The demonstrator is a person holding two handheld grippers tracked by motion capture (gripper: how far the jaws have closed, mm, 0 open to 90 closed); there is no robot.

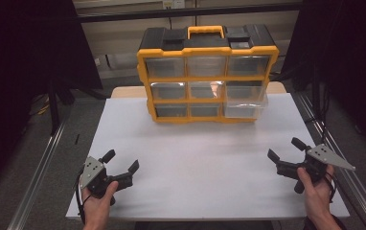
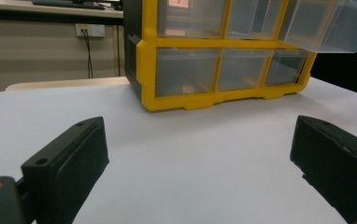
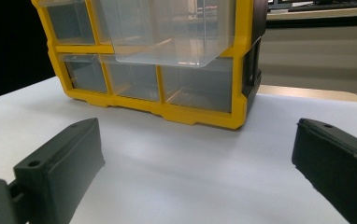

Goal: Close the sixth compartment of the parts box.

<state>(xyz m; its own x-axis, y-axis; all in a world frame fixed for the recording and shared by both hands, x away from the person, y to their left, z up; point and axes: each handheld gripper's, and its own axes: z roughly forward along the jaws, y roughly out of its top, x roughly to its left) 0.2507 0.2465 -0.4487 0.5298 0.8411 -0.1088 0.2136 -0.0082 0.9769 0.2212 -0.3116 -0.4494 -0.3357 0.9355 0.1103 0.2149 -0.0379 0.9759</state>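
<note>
I am holding my left gripper [image 1: 121, 162] and right gripper [image 1: 286, 150] spread and empty near me; the yellow organizer [image 1: 208, 72] is standing far, its middle-right drawer [image 1: 246, 99] sticking out.

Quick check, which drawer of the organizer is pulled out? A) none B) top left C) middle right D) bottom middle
C: the middle-right drawer sticks out of the organizer front and overhangs the bottom row, while the others sit flush.
</note>
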